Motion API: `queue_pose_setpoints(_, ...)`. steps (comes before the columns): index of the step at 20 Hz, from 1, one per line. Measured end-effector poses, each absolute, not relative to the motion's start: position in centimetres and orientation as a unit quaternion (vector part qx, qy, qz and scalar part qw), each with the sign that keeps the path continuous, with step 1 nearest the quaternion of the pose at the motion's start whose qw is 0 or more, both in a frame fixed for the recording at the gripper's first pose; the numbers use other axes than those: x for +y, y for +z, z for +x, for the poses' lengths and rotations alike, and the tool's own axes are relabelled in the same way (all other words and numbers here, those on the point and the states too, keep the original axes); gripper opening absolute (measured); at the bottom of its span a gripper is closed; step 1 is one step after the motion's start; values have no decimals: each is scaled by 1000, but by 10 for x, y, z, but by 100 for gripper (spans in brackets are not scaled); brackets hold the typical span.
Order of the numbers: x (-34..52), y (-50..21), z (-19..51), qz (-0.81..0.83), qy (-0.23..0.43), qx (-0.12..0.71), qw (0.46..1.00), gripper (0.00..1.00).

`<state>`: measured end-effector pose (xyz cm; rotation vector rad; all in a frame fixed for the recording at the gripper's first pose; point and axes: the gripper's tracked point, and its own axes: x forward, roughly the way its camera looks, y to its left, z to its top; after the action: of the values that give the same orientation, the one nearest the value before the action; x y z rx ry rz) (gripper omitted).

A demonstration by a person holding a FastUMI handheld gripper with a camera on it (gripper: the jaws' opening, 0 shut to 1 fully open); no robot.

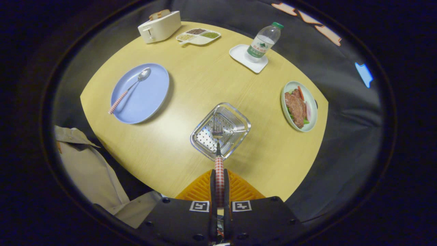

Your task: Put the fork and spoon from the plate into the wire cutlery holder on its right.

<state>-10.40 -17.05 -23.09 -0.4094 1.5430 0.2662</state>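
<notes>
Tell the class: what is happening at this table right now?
The handheld gripper is shut on the fork by its checked handle, tines pointing down into the wire cutlery holder. The spoon lies on the blue plate, left of the holder, not yet moved.

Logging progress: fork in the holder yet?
Partly: fork tines are down inside the wire holder, handle clamped in the claw.

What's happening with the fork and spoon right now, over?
Jaws shut on fork handle, tines over wire cutlery holder. Spoon waits on blue plate. Nothing in the way.
</notes>
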Motion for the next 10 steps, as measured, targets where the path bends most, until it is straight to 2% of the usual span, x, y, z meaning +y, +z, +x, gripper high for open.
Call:
queue_pose_setpoints(4,-169,-242,-101,-181,120,709,671,10)
queue_pose_setpoints(10,-172,-251,-90,-169,98,714,672,11)
